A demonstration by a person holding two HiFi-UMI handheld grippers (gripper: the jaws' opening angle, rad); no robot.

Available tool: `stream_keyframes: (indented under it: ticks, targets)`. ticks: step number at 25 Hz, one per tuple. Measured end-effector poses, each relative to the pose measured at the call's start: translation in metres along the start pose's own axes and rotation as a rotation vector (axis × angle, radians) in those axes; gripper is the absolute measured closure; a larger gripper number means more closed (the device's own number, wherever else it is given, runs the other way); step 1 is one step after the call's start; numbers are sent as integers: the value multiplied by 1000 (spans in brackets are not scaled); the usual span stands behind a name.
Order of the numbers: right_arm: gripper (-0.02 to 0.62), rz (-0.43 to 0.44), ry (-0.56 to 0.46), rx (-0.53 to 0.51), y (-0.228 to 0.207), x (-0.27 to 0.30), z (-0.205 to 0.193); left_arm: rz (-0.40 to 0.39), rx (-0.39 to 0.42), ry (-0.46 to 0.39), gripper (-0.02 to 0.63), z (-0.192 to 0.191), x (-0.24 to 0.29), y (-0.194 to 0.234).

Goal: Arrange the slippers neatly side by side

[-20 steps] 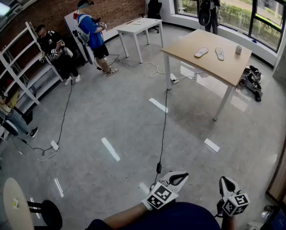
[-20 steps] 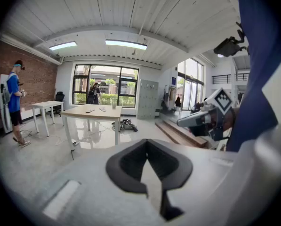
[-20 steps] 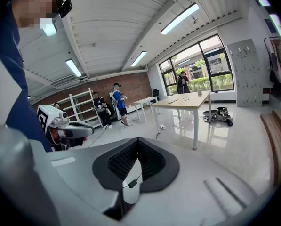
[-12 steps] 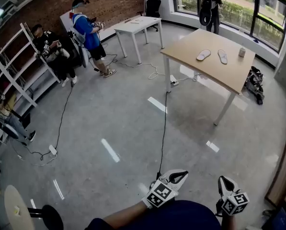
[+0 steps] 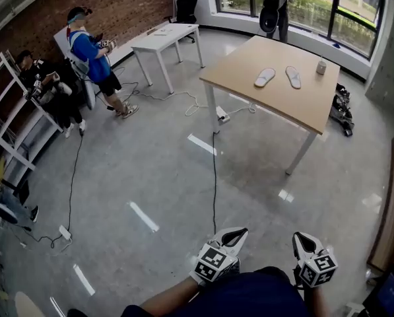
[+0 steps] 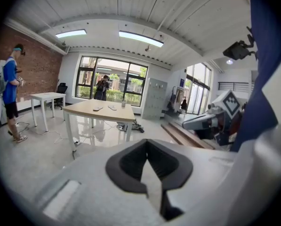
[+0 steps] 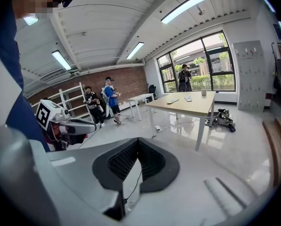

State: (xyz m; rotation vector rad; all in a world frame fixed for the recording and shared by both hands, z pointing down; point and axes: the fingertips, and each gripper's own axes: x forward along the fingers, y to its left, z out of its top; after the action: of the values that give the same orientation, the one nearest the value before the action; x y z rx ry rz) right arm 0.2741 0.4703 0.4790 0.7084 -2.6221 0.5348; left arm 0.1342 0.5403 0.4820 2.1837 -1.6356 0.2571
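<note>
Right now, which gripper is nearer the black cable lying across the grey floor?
Left. The left gripper is almost directly above the black cable's near end. The right gripper sits clearly off to the cable's right. Both are held close to the body.

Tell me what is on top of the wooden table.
On the table lie a slipper and a second slipper, apart and angled away from each other. A small container stands beyond them. What it holds cannot be seen.
</note>
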Motion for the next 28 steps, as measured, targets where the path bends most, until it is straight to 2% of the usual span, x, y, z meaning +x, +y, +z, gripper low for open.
stream_keyframes:
  ticks: [4,7,12,20,23,28]
  targets:
    - [589,-18,7,17,-22,17,-2,6,-7,43,601,-1,26,19]
    - [589,-41,-3,33,-42,29,11,-7,-16,54,601,10,47,22]
    - [591,3,2,47,-90,61,19,44,-10,87,601,6,90,44]
    - [591,57,-2,18,-159,95,70,80,-37,51,601,69,171,53]
    - [591,69,7,26,-200,102,79,86,-35,51,601,96,209,49]
    - [591,74,-5,20,-236,110,95,119,-16,42,601,109,237,55]
